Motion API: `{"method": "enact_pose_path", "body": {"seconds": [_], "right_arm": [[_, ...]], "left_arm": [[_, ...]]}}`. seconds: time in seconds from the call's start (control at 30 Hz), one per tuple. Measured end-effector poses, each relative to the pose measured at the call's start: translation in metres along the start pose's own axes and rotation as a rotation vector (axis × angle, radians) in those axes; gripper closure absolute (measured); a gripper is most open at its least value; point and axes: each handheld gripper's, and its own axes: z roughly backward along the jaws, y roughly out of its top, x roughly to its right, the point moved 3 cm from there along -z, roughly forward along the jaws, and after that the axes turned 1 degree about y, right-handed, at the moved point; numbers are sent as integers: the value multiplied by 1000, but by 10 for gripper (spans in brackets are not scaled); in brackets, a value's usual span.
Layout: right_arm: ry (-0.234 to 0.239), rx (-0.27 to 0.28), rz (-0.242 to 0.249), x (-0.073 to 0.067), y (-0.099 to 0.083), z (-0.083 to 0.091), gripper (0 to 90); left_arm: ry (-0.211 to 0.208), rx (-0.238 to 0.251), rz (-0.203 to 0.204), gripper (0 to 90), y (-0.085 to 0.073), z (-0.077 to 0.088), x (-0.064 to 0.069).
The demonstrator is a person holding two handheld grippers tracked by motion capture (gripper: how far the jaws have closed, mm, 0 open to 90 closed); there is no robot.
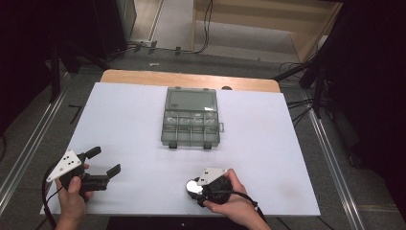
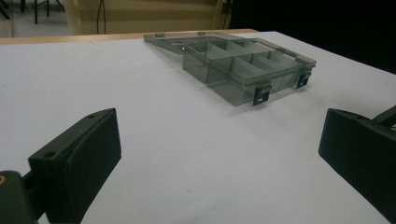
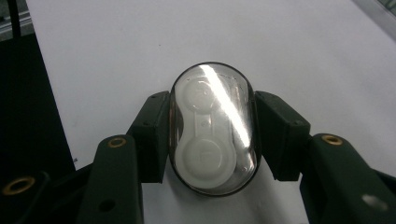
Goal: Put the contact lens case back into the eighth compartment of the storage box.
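Between the right gripper's (image 3: 212, 135) jaws, an unlabelled oval case (image 3: 212, 128).

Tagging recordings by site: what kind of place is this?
Probably a lab data-collection station, not a home: a white-covered table on a dark floor with metal rails, loose cables, and a plywood bench behind.

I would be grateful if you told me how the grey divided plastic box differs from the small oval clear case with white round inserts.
The grey transparent compartment box is rectangular with straight dividers; the oval clear case is rounded, holding two white discs. The box lies open, lid folded back, at mid-table; the case looks closed and sits near the front edge. The box stands free; the case sits between the right gripper pads, which press its sides. Both are see-through plastic on the white table.
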Motion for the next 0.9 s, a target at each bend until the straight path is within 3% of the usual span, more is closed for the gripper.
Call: {"method": "enact_pose_path", "body": {"seconds": [0.43,0.9], "right_arm": [[-4,55,-48,10,7,10,471],[-1,80,-101,26,13,17,471]], "left_arm": [[-11,4,-6,0,-1,-1,1],[-21,11,-2,0,-1,0,1]]}}
